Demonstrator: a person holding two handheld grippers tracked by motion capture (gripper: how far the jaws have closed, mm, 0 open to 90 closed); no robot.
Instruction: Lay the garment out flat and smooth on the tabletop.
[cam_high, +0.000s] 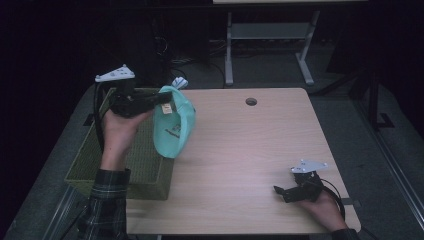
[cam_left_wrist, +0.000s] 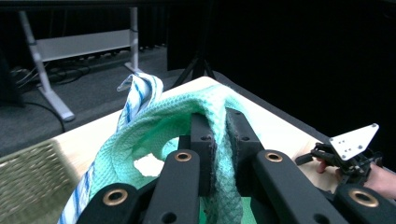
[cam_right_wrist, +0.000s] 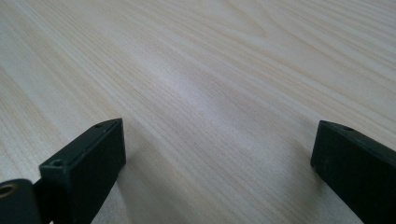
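Note:
A mint green cloth (cam_high: 172, 127) with a blue-striped white edge (cam_left_wrist: 140, 93) hangs above the table's left side, beside the basket. My left gripper (cam_high: 162, 98) is shut on it, and in the left gripper view the fabric (cam_left_wrist: 219, 140) is pinched between the two black jaws. My right gripper (cam_high: 280, 192) rests low on the table at the front right, held by a hand. Its jaws stand wide apart in the right gripper view (cam_right_wrist: 217, 149), with only bare wood between them.
An olive woven basket (cam_high: 145, 165) sits against the table's left edge. The light wooden table (cam_high: 250, 150) has a round cable hole (cam_high: 251, 101) near its far edge. A grey metal stand (cam_high: 270, 35) rises on the dark floor beyond.

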